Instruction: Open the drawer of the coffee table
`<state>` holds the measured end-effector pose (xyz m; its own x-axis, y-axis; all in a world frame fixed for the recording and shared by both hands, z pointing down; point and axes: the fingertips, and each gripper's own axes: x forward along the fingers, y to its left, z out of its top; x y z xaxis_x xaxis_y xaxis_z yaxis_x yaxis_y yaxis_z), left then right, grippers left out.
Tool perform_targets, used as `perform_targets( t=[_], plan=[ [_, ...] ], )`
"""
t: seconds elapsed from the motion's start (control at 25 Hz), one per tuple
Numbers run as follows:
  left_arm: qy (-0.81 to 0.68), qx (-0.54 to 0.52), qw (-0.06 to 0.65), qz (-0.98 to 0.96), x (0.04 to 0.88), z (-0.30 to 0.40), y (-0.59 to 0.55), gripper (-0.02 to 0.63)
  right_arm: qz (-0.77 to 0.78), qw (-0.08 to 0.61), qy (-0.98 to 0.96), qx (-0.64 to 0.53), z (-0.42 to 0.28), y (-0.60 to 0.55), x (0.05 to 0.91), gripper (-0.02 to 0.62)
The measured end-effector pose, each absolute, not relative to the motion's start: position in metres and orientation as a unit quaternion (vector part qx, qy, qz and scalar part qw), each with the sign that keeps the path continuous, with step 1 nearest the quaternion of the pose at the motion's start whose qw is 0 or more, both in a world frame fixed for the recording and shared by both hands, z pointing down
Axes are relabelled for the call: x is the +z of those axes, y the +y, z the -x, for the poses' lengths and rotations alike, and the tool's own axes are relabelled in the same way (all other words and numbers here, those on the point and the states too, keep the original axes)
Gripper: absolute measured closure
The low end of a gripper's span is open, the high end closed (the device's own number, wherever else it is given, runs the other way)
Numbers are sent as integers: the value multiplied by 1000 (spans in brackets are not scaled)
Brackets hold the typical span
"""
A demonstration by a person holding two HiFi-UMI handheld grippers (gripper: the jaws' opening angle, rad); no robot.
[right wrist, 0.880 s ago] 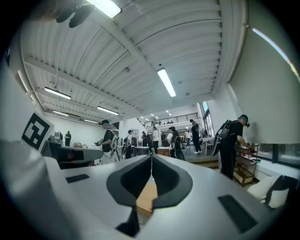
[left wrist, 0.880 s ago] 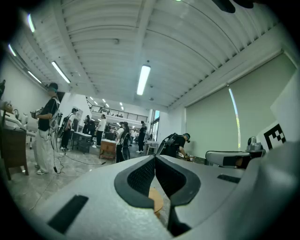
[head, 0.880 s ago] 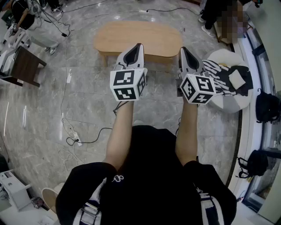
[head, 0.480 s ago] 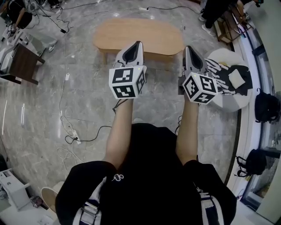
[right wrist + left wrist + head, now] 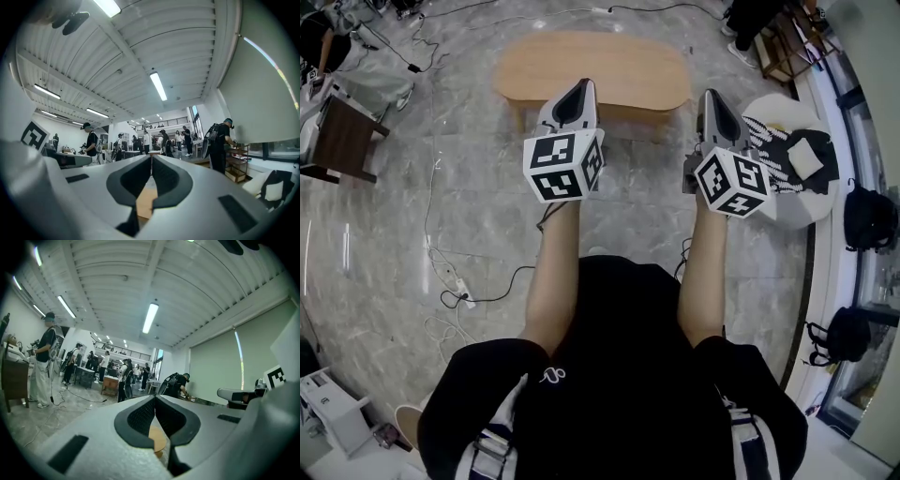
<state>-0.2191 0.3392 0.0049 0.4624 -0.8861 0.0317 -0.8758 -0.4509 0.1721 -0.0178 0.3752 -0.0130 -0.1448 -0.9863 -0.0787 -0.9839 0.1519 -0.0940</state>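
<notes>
Head view is showing the left gripper (image 5: 580,86) and right gripper (image 5: 710,96) hovering level, jaws pressed together and empty, at the near side of the table (image 5: 619,66). No drawer is showing; lowering and parting one gripper's jaws at its front is looking wise.

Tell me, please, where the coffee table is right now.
In the head view the wooden coffee table stands at top centre, beyond the tip of the left tool, with a white round seat to its lower right.
</notes>
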Motion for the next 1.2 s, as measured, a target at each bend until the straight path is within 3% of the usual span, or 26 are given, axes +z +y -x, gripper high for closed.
perform_targets(
  t=[0.6, 1.2],
  plan=[
    [-501, -36, 104, -858, 19, 229, 307, 595, 664, 46, 746, -15, 25, 356, -1, 583],
    [-508, -30, 95, -856, 51, 231, 249, 595, 655, 73, 752, -3, 23, 295, 26, 583]
  ],
)
